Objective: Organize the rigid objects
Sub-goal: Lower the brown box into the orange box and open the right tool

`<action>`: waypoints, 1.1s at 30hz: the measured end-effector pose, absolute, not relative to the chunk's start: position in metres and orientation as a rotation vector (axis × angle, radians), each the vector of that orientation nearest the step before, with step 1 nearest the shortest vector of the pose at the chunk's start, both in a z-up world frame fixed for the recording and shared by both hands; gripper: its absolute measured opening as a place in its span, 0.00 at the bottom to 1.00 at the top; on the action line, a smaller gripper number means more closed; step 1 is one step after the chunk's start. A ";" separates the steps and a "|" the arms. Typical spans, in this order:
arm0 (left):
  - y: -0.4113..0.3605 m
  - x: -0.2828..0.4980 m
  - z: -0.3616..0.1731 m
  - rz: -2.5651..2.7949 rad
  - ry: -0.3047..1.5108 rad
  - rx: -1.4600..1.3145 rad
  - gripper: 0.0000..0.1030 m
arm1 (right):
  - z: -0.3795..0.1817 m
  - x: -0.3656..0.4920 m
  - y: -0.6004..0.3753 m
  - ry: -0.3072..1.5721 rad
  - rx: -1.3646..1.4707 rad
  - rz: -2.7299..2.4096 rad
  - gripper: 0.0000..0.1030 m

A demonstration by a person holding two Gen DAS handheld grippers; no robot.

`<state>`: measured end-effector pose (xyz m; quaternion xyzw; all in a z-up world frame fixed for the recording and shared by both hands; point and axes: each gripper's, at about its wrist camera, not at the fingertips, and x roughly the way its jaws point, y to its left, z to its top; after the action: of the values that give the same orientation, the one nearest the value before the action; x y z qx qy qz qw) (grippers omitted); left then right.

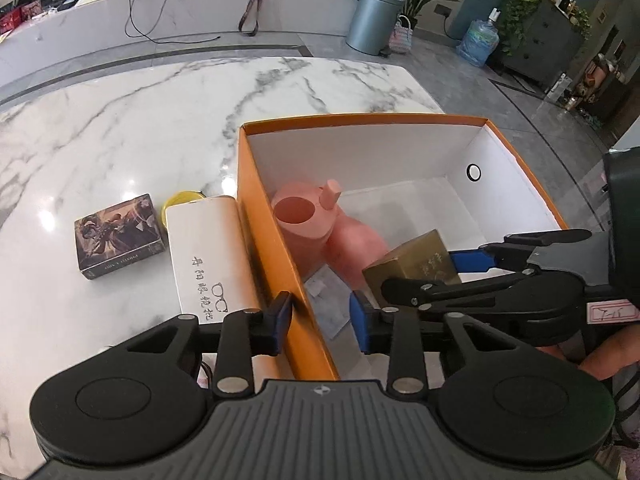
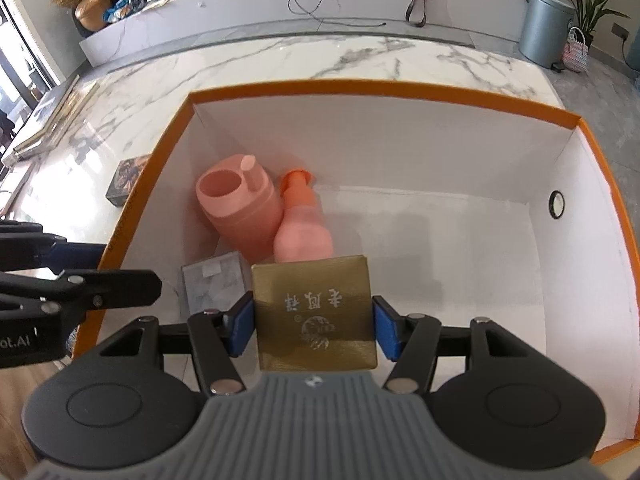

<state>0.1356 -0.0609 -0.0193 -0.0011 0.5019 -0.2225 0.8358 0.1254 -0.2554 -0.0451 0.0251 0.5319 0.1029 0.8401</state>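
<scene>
An orange box (image 1: pixel 260 216) with a white inside (image 2: pixel 440 236) stands on the marble table. In it lie a pink jug (image 2: pixel 240 208), a pink pump bottle (image 2: pixel 302 228) and a flat grey packet (image 2: pixel 214 280). My right gripper (image 2: pixel 314 322) is shut on a gold box (image 2: pixel 316 312) and holds it inside the orange box, above the floor; it also shows in the left wrist view (image 1: pixel 416 266). My left gripper (image 1: pixel 320 320) is open and straddles the orange box's left wall, holding nothing.
Left of the orange box on the table (image 1: pixel 120 140) lie a white glasses case (image 1: pixel 212 252), a dark card box (image 1: pixel 118 236) and a yellow round lid (image 1: pixel 182 200). A grey bin (image 1: pixel 374 18) stands on the floor beyond.
</scene>
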 end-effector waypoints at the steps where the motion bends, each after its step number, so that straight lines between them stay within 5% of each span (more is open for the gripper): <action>1: -0.060 0.135 -0.019 -0.473 1.063 -0.006 0.32 | -0.046 0.126 -0.255 1.130 0.054 0.218 0.59; 33: -0.051 0.138 -0.023 -0.478 1.071 -0.087 0.25 | -0.062 0.144 -0.232 1.349 -0.003 0.303 0.58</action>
<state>0.1379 -0.0509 -0.0233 -0.0409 0.5052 -0.2256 0.8320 0.1437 -0.2322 -0.0624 -0.0013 0.6219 0.1395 0.7706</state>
